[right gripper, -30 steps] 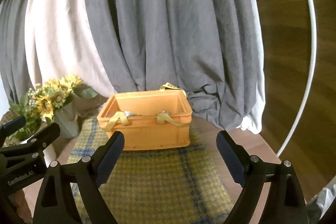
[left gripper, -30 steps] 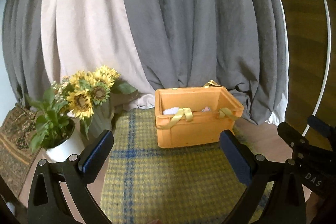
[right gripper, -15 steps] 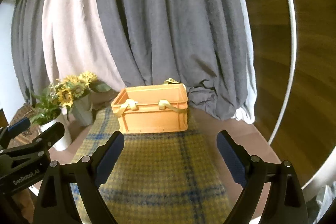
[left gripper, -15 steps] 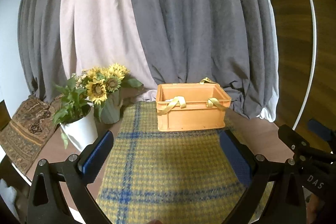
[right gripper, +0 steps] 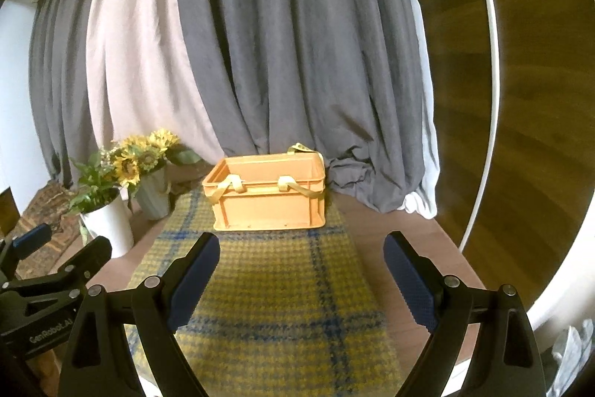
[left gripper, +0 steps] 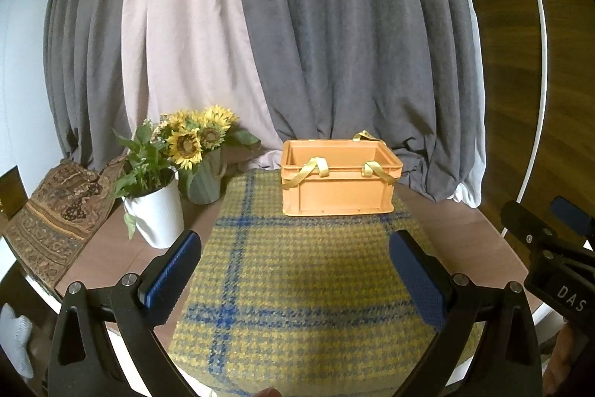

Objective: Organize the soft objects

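An orange plastic crate (left gripper: 336,183) with yellow strap handles stands at the far end of a yellow and blue plaid cloth (left gripper: 305,278); it also shows in the right wrist view (right gripper: 268,199). Its inside is hidden from this low angle. My left gripper (left gripper: 295,276) is open and empty, held back over the near part of the cloth. My right gripper (right gripper: 301,279) is open and empty too, at about the same distance from the crate. The right gripper's body shows at the right edge of the left wrist view (left gripper: 550,248).
A white pot with a green plant (left gripper: 154,207) and a grey vase of sunflowers (left gripper: 202,170) stand left of the cloth. A patterned brown cloth (left gripper: 55,211) hangs over the table's left edge. Grey and beige curtains (left gripper: 297,43) hang behind the round wooden table (left gripper: 465,229).
Both grippers have drawn back and lower from the crate, which now looks smaller and farther. The white items seen inside the crate earlier are now hidden by its rim.
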### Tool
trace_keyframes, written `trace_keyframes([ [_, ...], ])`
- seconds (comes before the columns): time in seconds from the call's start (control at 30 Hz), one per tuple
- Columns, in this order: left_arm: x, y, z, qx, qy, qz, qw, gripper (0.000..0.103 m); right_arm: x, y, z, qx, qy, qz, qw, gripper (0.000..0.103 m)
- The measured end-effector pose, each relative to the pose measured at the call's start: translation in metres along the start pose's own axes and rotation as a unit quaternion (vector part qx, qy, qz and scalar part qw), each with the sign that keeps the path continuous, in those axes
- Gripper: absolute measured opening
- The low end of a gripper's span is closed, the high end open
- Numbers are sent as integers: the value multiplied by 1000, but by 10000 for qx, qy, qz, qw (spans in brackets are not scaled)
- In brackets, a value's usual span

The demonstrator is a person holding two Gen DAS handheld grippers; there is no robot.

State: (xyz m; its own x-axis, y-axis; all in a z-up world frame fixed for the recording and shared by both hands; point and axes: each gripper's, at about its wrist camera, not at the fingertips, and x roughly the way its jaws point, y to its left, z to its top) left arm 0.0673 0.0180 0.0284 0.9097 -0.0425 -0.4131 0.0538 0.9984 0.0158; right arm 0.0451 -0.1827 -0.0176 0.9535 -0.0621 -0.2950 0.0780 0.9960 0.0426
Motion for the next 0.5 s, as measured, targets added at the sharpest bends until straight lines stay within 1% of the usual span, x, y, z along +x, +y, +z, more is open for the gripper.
trace_keyframes([
  [0.5,-18,2,-1,-1,-134,120,9998,103,-12,0,-1,24,-47,189,9998,91],
])
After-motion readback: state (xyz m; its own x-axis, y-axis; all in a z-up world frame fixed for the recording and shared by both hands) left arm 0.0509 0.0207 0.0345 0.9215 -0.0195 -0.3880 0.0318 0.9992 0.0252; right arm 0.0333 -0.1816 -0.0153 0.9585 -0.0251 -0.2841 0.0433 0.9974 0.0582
